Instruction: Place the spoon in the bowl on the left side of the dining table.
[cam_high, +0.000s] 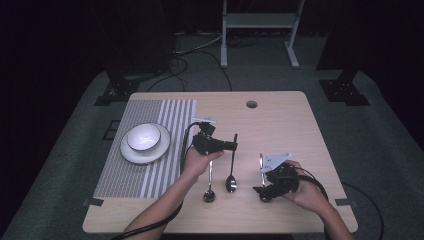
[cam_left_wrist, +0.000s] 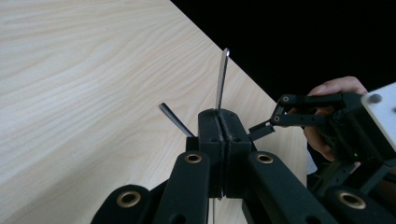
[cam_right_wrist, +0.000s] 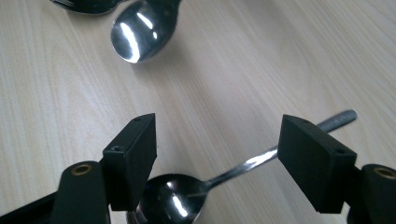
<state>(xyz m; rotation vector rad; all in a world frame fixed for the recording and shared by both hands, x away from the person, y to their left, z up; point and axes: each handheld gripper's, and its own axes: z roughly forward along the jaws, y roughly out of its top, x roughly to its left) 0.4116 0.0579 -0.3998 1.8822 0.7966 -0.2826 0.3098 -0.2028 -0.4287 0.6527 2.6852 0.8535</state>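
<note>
Right gripper wide open over spoon

3 shiny metal spoons sit side by side on the table's near half, handles pointing away from the person and bowls toward them.

The left spoon lies flat, and its upper handle is hidden under a hand.

The middle spoon is just right of it. Its thin handle is pinched between the closed jaws of the left gripper.

The right spoon lies well apart from the other 2. Its bowl faces up and rests between the spread jaws of the right gripper, untouched by either jaw.
</note>
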